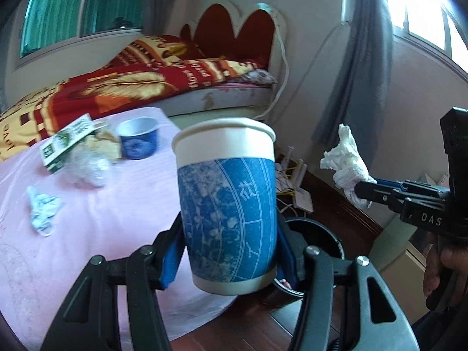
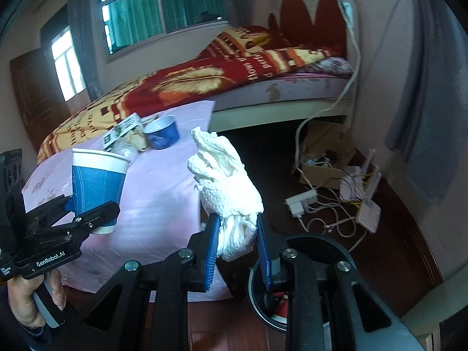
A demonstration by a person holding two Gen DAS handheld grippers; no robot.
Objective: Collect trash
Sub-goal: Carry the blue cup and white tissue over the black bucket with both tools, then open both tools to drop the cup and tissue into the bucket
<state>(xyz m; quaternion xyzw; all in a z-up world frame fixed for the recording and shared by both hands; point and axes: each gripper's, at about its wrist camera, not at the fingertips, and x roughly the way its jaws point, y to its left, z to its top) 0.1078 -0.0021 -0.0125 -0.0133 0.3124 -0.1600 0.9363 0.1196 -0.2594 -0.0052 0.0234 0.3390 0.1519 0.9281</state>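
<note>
Bedroom with a red-and-gold quilted bed (image 2: pixel 204 82) behind, a pink-clothed table (image 1: pixel 96 219) in front, dark wood floor to its side with a black round bin (image 2: pixel 321 248) below both claws. Left claw (image 1: pixel 231 251) clenched on a blue-and-white paper cup (image 1: pixel 228 204) held upright and clear of the table; right claw (image 2: pixel 238 248) clenched on a white tissue wad (image 2: pixel 228 187), both apparently carried toward the bin. Left on the table: green carton (image 1: pixel 68 143), small blue tub (image 1: pixel 139 142), crumpled paper (image 1: pixel 42 210).
</note>
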